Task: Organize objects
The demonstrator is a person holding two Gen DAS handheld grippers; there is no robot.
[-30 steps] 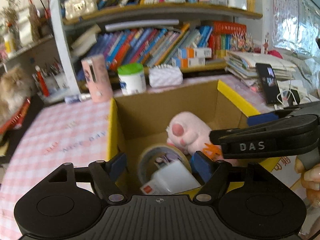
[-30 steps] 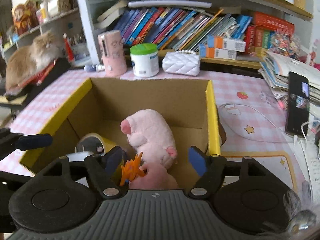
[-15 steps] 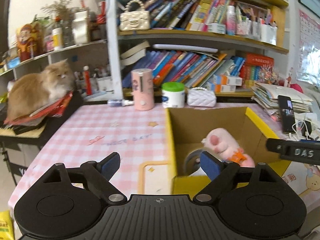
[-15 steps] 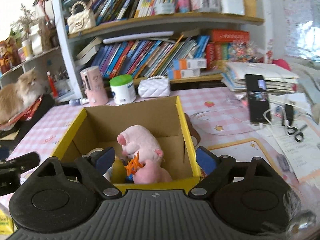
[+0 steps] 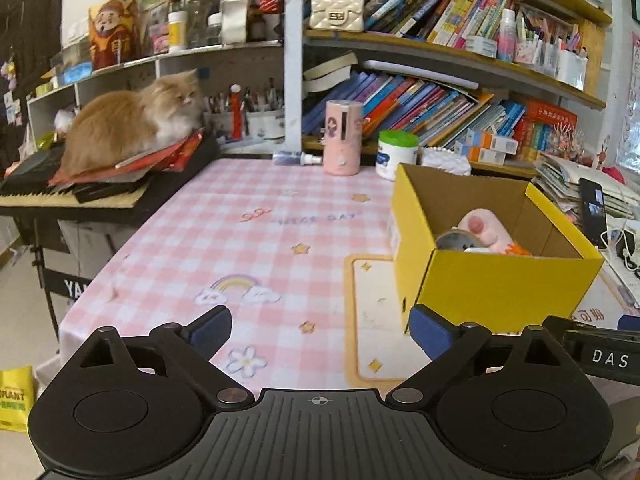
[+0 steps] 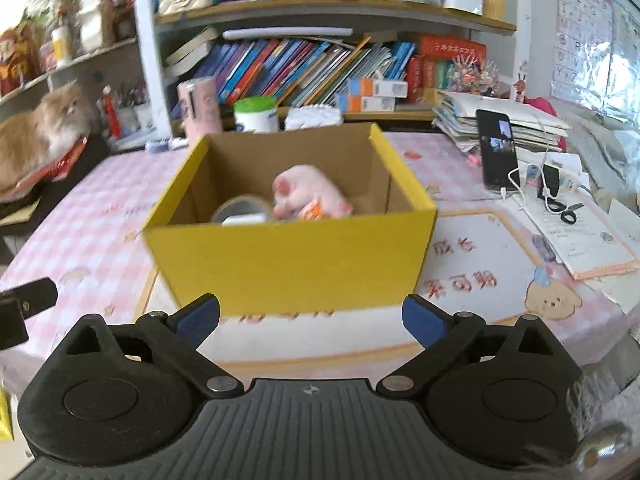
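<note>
A yellow cardboard box [image 5: 500,284] [image 6: 292,264] stands open on the pink checked table. Inside lie a pink plush toy [image 5: 486,226] [image 6: 308,194], a tape roll [image 5: 450,239] [image 6: 240,206], a white item [image 6: 244,220] and a small orange thing [image 6: 312,211]. My left gripper [image 5: 320,330] is open and empty, low over the table's front, left of the box. My right gripper [image 6: 312,318] is open and empty, in front of the box's near wall.
A cat [image 5: 136,120] lies on a keyboard at the left. A pink canister [image 5: 343,138], a green-lidded jar [image 5: 396,152] and a white purse [image 6: 314,117] stand behind the box. A phone [image 6: 498,154], cables, scissors [image 6: 566,212] and papers lie at the right.
Both grippers have pulled back and away from over the box. The left one has also swung left, over the bare tablecloth. The box contents stay put.
</note>
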